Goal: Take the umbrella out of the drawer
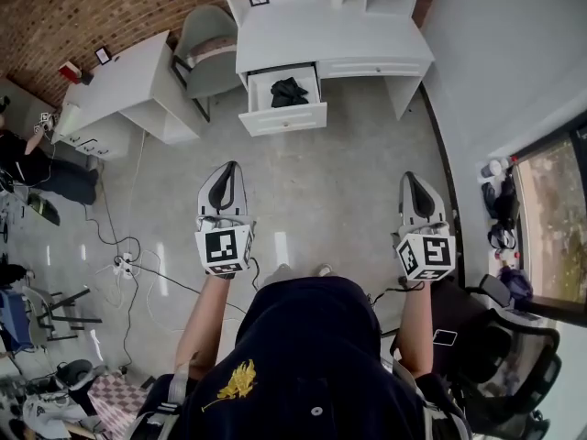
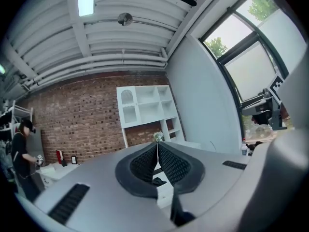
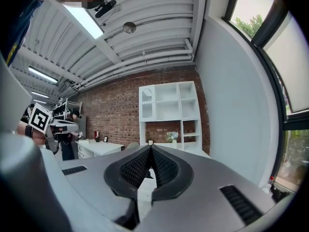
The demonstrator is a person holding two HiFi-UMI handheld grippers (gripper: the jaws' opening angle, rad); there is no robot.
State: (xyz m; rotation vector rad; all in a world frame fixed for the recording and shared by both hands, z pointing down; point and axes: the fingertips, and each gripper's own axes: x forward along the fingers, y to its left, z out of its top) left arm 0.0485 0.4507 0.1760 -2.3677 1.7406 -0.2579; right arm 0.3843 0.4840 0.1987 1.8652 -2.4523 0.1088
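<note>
A black folded umbrella (image 1: 289, 91) lies in the open drawer (image 1: 283, 117) of the white desk (image 1: 330, 35) ahead of me in the head view. My left gripper (image 1: 230, 167) is held out level over the floor, well short of the drawer, its jaws closed tip to tip with nothing between them. My right gripper (image 1: 408, 177) hangs level to the right at about the same distance, also shut and empty. In the left gripper view, the black umbrella (image 2: 158, 181) peeks through below the shut left gripper (image 2: 157, 143). The right gripper (image 3: 151, 146) is shut too.
A grey chair (image 1: 206, 49) stands left of the desk, next to a second white desk (image 1: 128, 85). Cables and a power strip (image 1: 122, 264) trail over the floor at left. A white wall (image 1: 504, 53) runs on the right, with bags (image 1: 500, 214) at its foot. Another person (image 1: 37, 168) is at far left.
</note>
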